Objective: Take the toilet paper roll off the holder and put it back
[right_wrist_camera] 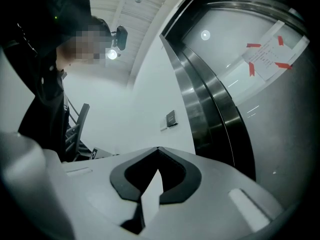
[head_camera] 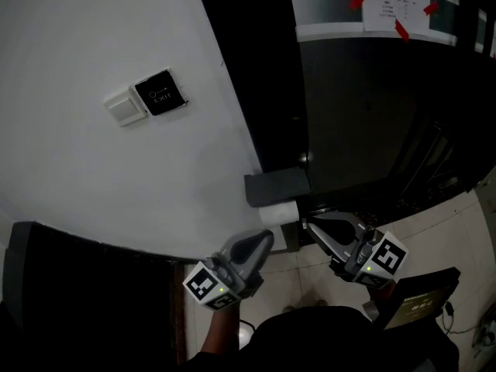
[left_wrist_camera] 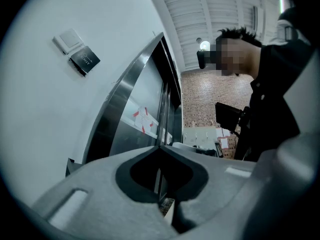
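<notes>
In the head view the white toilet paper roll (head_camera: 279, 211) sits under the dark grey cover of its holder (head_camera: 277, 186), low on the wall beside the door. My left gripper (head_camera: 269, 238) points up at the roll's underside, jaws together, with nothing seen held. My right gripper (head_camera: 305, 223) is just right of the roll's end, also shut. In the left gripper view the left gripper (left_wrist_camera: 160, 147) shows its tips meeting. In the right gripper view the right gripper (right_wrist_camera: 158, 148) is shut too, with a white strip behind its tips that I cannot identify.
A black exit button (head_camera: 159, 93) and a white switch (head_camera: 124, 107) are on the white wall. The dark door (head_camera: 364, 115) carries a taped notice (head_camera: 395, 6). A dark cabinet (head_camera: 85, 285) stands at the lower left. A black case (head_camera: 422, 304) rests on the tiled floor (head_camera: 457, 223).
</notes>
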A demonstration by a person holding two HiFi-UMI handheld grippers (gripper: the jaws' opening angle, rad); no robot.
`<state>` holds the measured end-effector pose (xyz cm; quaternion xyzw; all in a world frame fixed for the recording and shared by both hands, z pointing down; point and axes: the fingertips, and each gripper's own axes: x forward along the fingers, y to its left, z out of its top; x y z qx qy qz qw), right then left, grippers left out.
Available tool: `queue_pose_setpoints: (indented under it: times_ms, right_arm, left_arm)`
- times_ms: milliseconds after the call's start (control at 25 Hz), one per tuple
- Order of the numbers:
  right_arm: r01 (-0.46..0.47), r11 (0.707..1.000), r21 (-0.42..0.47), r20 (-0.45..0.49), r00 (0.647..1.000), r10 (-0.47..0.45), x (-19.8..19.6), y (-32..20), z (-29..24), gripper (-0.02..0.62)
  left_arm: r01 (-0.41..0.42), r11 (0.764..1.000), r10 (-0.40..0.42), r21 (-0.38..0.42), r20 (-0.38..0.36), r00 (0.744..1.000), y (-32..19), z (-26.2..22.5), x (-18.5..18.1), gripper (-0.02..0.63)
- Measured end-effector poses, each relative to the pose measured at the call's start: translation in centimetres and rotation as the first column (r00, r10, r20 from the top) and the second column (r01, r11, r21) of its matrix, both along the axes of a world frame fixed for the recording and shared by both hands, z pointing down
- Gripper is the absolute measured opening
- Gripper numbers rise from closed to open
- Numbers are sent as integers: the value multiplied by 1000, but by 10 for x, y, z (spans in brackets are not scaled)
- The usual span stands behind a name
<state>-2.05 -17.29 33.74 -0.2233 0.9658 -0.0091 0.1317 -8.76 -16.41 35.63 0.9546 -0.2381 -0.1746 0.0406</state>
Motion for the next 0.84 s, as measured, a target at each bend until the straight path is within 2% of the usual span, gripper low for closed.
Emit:
queue_pose_setpoints:
  times_ms: [680, 840]
  right_arm:
    - [-20, 1000, -17, -5, 1000, 20, 6, 1, 7, 1]
    - [-23, 1000, -21, -3, 1000, 23, 11, 5, 8, 0]
  left_arm:
    - [-5, 1000, 5, 0, -9, 1000, 0, -1, 4, -3]
    - [-5, 1000, 5, 1, 22, 1000, 3, 6, 9, -3]
